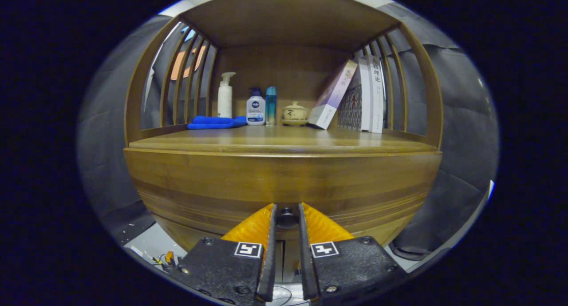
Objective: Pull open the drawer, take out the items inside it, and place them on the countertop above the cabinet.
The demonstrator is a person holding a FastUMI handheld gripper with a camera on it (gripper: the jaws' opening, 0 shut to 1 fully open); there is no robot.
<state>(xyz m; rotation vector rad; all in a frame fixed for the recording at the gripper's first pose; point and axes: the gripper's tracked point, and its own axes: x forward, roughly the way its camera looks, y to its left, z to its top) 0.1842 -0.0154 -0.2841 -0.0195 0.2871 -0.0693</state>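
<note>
The cabinet (284,181) fills the view ahead, its countertop (284,141) above the closed drawer (284,190). The knob (287,217) sits dead centre between the gripper (287,218) fingers, which appear clenched on it, though contact is hard to confirm. Pull straight back, perpendicular to the front.

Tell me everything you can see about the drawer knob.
The knob is a small, dark, rounded pull with a faint shine, so it may be metal, on the wooden drawer front below the countertop. It sticks out toward the camera and sits between the two fingers of the gripper, which close in on both its sides and look to be clamped on it. The drawer appears closed, its front flush with the cabinet.
</note>
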